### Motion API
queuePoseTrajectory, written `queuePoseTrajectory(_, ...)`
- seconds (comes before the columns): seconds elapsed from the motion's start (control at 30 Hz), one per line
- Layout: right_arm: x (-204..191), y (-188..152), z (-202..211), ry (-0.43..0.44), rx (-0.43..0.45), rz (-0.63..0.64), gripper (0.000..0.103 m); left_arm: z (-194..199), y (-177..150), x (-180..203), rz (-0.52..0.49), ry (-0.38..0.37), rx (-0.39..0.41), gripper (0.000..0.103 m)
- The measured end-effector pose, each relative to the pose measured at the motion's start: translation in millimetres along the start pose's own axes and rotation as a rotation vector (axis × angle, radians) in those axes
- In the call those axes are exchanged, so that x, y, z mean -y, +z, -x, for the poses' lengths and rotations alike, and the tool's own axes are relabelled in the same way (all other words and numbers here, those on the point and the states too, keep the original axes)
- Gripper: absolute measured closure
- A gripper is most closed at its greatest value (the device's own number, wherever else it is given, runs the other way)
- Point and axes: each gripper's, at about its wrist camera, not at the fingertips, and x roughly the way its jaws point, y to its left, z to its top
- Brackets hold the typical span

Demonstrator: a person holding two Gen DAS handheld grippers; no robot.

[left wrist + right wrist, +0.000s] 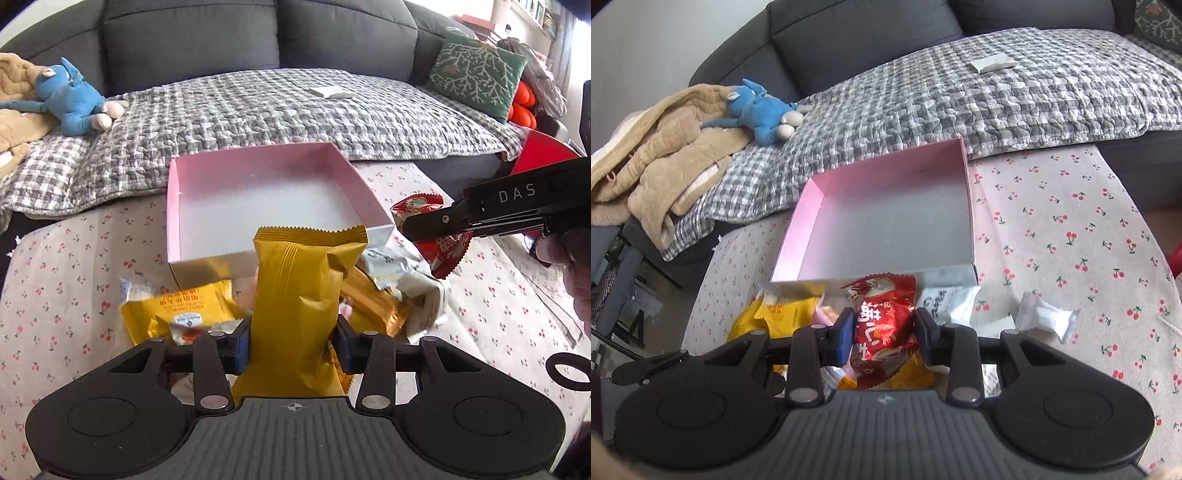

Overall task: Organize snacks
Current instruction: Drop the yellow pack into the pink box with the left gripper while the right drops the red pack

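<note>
A dark grey fabric sofa (192,33) fills the background, its seat covered by a puckered grey-and-white checked quilt (280,110). In front, a table under a pale cloth (1071,229) printed with small cherries carries a shallow square box (258,199) of pink card with white outer walls, nothing inside it. Against the box's near wall lies a heap of crinkly foil snack packets: a flat yellow pack (177,314) with printed text, and white packs (945,302), one white pack (1045,317) lying apart to the right. The left gripper (293,341) is clenched on a long gold packet (299,295) with serrated ends, held upright before the box. The right gripper (882,332) clamps a glossy red packet (882,325) just short of the box's near edge. Only the left view shows a green leaf-patterned cushion (476,74); the right view alone shows a crumpled tan fleece blanket (661,166) beside a blue plush toy (757,110).
</note>
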Motion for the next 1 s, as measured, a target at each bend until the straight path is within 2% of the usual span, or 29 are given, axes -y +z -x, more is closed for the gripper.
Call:
queuePoseTrajectory(0.2,14.0,22.0,-31.8,0.074,0.009,-0.060,0.071,-33.8,37.1,-14.2,0.061,0.067,0.012,0.061)
queuePoseTrajectory(0.47,30.5,41.1,-58.4,0.084,0.026,-0.064,0.071,-94.8,78.1,-31.4,0.144,0.156,0.008,0.061)
queuePoseTrajectory(0.63,33.8,43.8,-69.0,0.089,0.032,-0.056,0.071,-122.7,89.0,-29.7,0.131,0.198,0.014,0.064)
queuePoseTrajectory(0.7,32.6,43.9,-71.3,0.085,0.036,-0.050,0.071,-130.1,90.0,-30.1,0.134,0.211,0.012,0.070)
queuePoseTrajectory(0.83,31.5,44.9,-75.8,0.075,0.044,-0.041,0.070,-137.9,90.2,-32.9,0.136,0.228,0.028,0.068)
queuePoseTrajectory(0.87,31.9,45.3,-75.4,0.068,0.053,-0.045,0.068,-138.2,89.8,-34.0,0.145,0.231,0.034,0.065)
queuePoseTrajectory(0.9,32.7,45.7,-73.9,0.063,0.060,-0.053,0.056,-138.6,89.1,-35.2,0.152,0.226,0.038,0.064)
queuePoseTrajectory(0.93,33.8,46.0,-72.1,0.063,0.067,-0.060,0.048,-139.4,88.3,-36.6,0.158,0.216,0.035,0.061)
queuePoseTrajectory(0.97,34.9,46.3,-69.9,0.065,0.074,-0.067,0.039,-139.9,87.6,-37.4,0.161,0.213,0.029,0.054)
queuePoseTrajectory(1.0,35.5,46.6,-67.0,0.067,0.078,-0.071,0.037,-140.0,86.6,-37.8,0.161,0.212,0.023,0.047)
